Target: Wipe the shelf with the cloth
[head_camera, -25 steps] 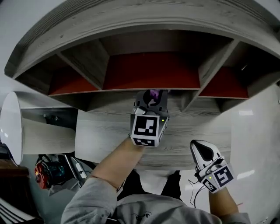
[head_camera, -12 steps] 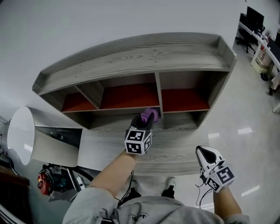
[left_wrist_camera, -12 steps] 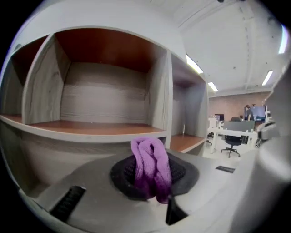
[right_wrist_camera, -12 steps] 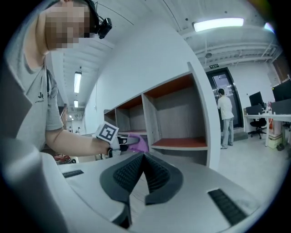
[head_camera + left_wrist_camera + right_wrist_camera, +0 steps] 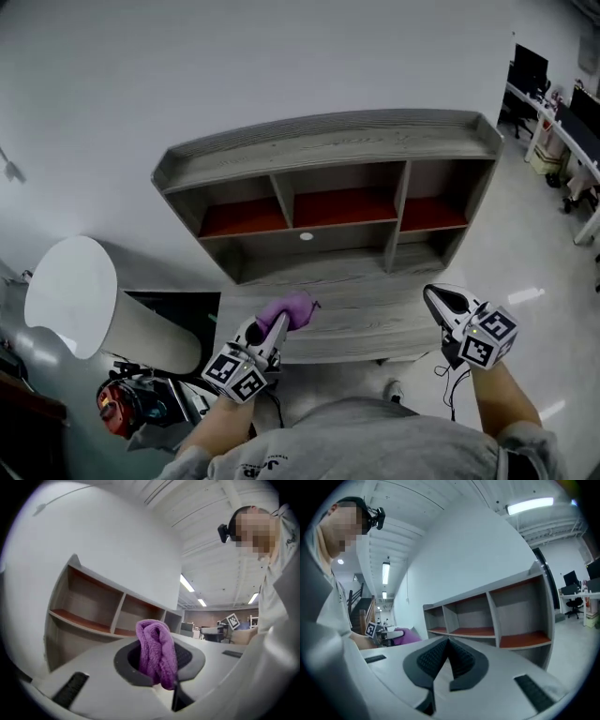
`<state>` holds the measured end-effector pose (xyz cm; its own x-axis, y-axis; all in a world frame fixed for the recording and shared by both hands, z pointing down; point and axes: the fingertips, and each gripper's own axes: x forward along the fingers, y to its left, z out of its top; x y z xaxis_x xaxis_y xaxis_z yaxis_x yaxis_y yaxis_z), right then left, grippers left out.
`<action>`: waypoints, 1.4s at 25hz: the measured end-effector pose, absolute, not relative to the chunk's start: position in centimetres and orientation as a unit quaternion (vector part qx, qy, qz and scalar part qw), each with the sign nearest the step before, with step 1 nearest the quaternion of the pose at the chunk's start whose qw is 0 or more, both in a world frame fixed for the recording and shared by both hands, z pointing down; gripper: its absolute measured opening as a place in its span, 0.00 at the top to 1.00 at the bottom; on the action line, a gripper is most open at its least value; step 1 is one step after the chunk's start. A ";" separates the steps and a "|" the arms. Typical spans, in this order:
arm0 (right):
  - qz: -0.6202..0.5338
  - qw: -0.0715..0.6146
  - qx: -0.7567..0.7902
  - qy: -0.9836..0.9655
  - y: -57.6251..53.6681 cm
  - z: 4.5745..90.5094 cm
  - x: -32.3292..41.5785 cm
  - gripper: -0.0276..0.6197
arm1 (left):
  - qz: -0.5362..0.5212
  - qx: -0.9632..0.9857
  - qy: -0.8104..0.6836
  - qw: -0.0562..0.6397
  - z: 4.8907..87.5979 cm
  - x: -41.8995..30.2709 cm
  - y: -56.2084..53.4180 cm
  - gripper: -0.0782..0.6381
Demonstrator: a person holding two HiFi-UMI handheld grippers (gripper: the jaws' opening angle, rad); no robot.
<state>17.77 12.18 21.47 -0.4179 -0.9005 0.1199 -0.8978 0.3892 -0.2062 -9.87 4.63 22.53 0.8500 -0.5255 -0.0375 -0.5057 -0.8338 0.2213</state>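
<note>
Since half a second ago my left tool (image 5: 275, 325) has drawn back from the shelf (image 5: 328, 150) and is now low and well apart from it. It pinches the purple cloth (image 5: 289, 309). The cloth is bunched, long axis along the jaws, free end poking past the tips toward the shelf. Right tool (image 5: 434, 296) pressed together, empty.

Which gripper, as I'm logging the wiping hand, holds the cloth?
The left gripper: its jaws are shut on the purple cloth, while the right gripper is shut with nothing between its jaws.
</note>
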 end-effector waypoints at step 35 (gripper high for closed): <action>-0.112 -0.008 -0.508 0.854 20.5 20.1 9.2 0.93 | -0.086 0.948 -0.267 0.152 19.0 -17.7 16.7 0.79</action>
<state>9.19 20.53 20.05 -0.4831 -0.8662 0.1278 -0.8698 0.4581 -0.1831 -17.72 16.67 19.01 0.8425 -0.5324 -0.0820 -0.4798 -0.8110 0.3348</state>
